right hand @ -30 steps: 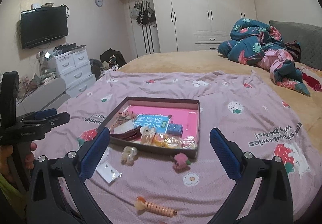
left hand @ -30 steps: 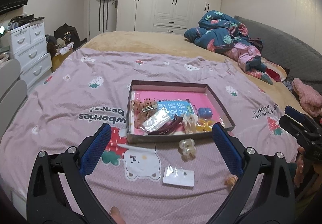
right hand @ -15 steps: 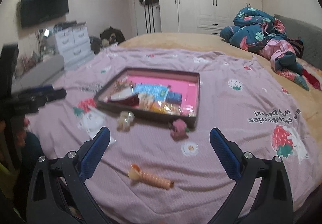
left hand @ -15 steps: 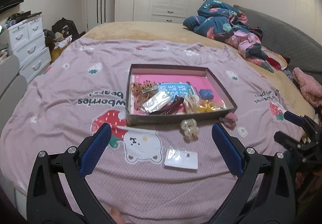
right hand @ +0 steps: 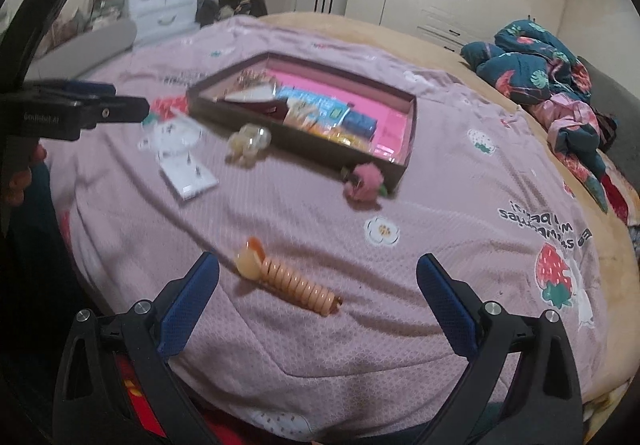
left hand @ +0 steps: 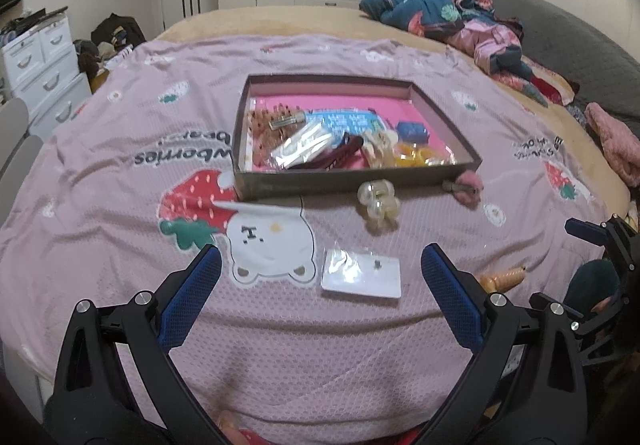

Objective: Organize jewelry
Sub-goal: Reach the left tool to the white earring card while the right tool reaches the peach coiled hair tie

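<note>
The orange spiral clip [right hand: 290, 279], seen near the bed's front edge just ahead of the wide-open, empty right gripper [right hand: 318, 301], looks light, hard and slippery, so it is best pinched across its ridged middle.

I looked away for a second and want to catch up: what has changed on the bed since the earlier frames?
Both grippers have dipped toward the bedspread and closer to the loose items. The left gripper now frames the white card; the right gripper frames the orange spiral clip. Both stay open; nothing was grasped. The box, clear claw clip and pink fluffy clip lie unmoved.
</note>
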A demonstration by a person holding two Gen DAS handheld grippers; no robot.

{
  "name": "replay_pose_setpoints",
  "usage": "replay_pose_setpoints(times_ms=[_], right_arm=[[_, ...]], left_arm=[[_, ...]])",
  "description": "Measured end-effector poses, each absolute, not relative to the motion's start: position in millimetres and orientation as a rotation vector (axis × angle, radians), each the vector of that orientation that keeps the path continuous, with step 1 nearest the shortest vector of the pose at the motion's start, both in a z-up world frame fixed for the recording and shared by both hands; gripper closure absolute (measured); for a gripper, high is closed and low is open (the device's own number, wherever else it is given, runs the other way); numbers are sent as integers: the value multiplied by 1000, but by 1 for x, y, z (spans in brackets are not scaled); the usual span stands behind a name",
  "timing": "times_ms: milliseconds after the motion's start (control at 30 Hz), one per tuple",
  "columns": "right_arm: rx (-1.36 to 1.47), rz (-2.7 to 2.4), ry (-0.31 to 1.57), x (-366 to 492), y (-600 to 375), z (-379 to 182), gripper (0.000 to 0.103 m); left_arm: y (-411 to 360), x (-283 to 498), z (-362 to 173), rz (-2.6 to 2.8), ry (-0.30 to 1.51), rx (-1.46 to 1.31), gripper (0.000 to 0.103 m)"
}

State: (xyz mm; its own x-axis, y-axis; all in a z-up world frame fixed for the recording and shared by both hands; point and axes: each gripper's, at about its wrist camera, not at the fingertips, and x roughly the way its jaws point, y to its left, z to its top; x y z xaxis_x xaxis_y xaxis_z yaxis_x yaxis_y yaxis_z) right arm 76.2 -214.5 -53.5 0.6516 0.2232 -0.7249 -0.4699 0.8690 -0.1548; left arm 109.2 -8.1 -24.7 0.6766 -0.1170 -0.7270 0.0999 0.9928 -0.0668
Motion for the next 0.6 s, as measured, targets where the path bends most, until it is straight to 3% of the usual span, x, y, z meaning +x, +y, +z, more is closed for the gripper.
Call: replay_pose_setpoints(times_ms=[67, 300, 600], right_arm=[[-358, 401, 779, 78, -214, -58, 7], [-383, 408, 862, 91, -212, -79, 34], [-435, 422, 897, 104, -199, -96, 40]], left_arm=[[-9, 111, -31, -125, 837, -23, 10], [-13, 119, -55, -133, 902, -15, 10], [-19, 124, -72, -153, 938, 0, 10]])
